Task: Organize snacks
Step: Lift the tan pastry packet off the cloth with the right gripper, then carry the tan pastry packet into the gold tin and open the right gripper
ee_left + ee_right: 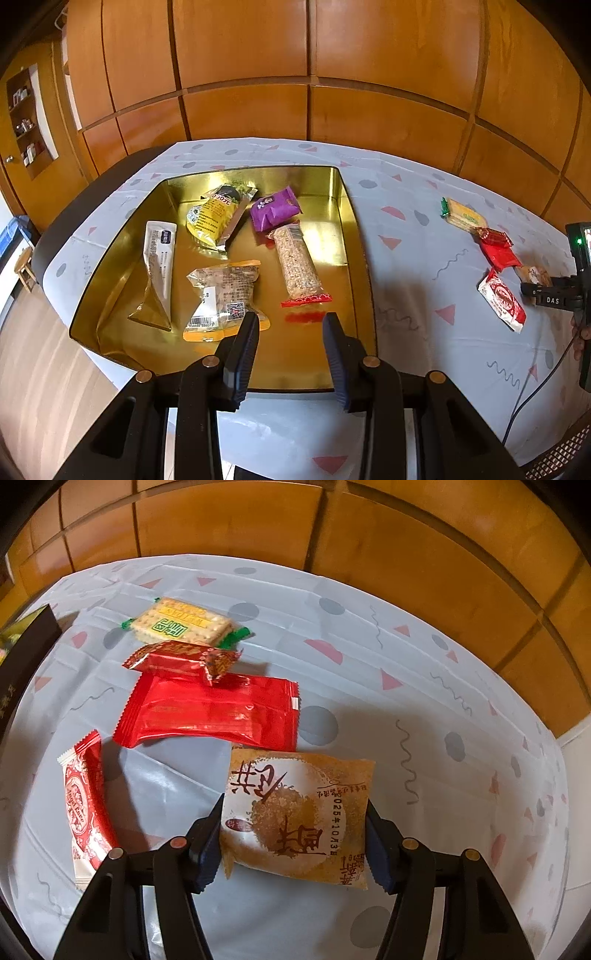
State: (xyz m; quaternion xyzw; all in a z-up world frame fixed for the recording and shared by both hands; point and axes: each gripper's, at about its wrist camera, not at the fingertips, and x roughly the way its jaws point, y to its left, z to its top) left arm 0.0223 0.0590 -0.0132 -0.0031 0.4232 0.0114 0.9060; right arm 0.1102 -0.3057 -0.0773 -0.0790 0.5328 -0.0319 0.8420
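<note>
A gold tin tray [347, 229] sits on the table and holds several snack packets, among them a long grain bar [299, 266], a purple packet [275, 208] and a yellow pouch [214, 218]. My left gripper [291, 332] is open and empty above the tray's near edge. My right gripper [293, 834] is open, its fingers on either side of a brown pastry packet [295, 816] lying on the cloth. Beyond the packet lie a red packet [210, 712], a small red candy packet [181, 657], a green-ended cracker pack [184, 626] and a red-and-white packet [86, 805].
The table has a white cloth [406, 686] with pink and grey shapes. Wooden panelling [295, 74] stands behind it. The tray's dark corner [26, 642] shows at the left of the right wrist view. The right gripper's body [569, 291] shows at the right of the left wrist view.
</note>
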